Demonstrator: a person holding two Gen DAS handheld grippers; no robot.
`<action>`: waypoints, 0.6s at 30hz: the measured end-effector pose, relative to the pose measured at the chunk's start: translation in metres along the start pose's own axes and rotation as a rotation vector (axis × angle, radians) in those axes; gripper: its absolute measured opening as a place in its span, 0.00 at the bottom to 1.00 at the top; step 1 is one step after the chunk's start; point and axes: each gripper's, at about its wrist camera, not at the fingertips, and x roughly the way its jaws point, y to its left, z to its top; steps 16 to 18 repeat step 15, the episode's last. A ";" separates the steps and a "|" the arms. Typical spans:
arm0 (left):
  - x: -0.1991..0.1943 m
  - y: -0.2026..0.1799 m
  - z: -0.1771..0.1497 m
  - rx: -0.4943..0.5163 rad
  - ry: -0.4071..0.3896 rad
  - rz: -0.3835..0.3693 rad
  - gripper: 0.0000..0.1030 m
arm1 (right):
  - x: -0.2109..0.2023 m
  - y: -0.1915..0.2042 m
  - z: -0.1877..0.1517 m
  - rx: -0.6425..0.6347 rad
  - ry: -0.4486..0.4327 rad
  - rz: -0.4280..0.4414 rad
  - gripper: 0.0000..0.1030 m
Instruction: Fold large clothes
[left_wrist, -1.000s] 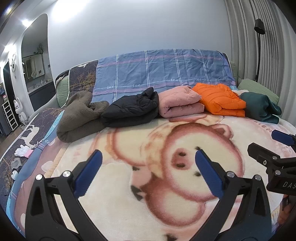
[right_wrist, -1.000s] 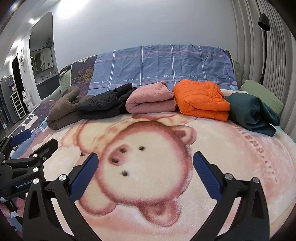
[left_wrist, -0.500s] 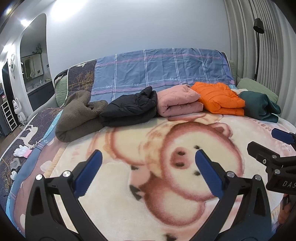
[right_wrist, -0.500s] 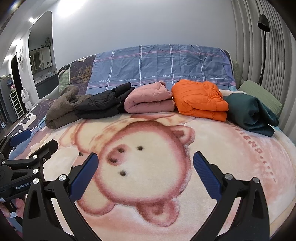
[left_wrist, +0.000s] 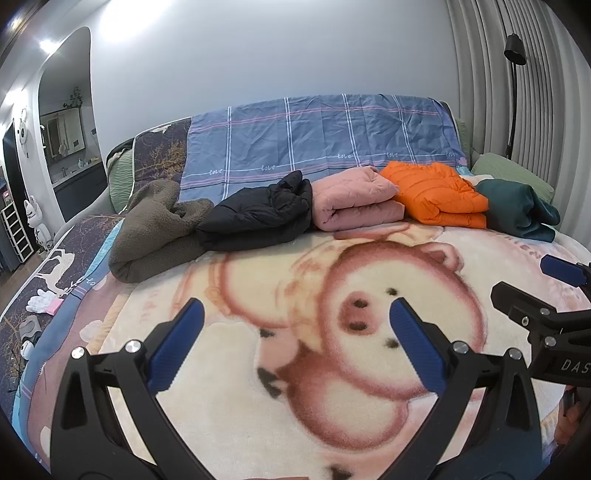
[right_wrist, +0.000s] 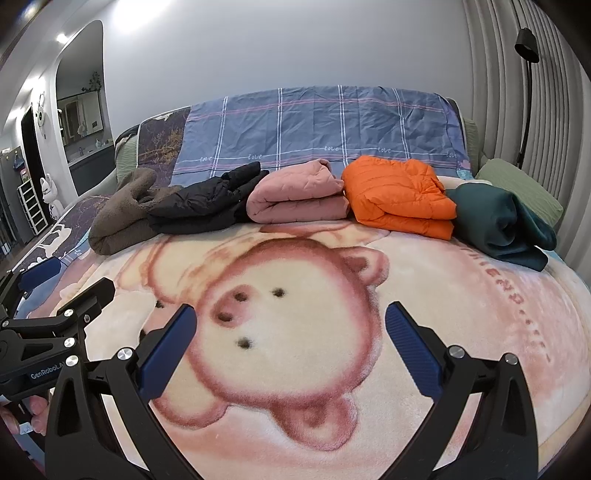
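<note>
Several garments lie in a row at the far side of the bed: a brown fleece (left_wrist: 155, 229) (right_wrist: 122, 218), a black puffer jacket (left_wrist: 258, 214) (right_wrist: 207, 203), a folded pink jacket (left_wrist: 354, 199) (right_wrist: 295, 195), a folded orange jacket (left_wrist: 436, 194) (right_wrist: 399, 195) and a dark green garment (left_wrist: 517, 210) (right_wrist: 506, 225). My left gripper (left_wrist: 295, 325) is open and empty above the pig-print blanket (left_wrist: 258, 406) (right_wrist: 461, 314). My right gripper (right_wrist: 288, 325) is open and empty beside it, also seen in the left wrist view (left_wrist: 546, 295).
A blue plaid sheet (left_wrist: 317, 140) covers the headboard. A green pillow (right_wrist: 517, 184) lies at the far right. A floor lamp (right_wrist: 526, 74) stands by the ribbed wall. White gloves (left_wrist: 42, 301) lie on the bed's left edge.
Both grippers have drifted slightly; the row of clothes sits a little lower and left in the views. Jaws stay open.
</note>
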 end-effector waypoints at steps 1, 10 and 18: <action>0.000 0.000 -0.001 0.001 0.001 0.000 0.98 | 0.000 0.000 0.000 -0.001 0.001 0.000 0.99; 0.001 0.000 -0.001 -0.001 0.003 0.001 0.98 | 0.002 0.000 0.000 -0.008 0.005 0.000 0.99; 0.001 0.001 -0.004 0.000 0.002 0.001 0.98 | 0.003 0.000 0.000 -0.009 0.010 0.002 0.99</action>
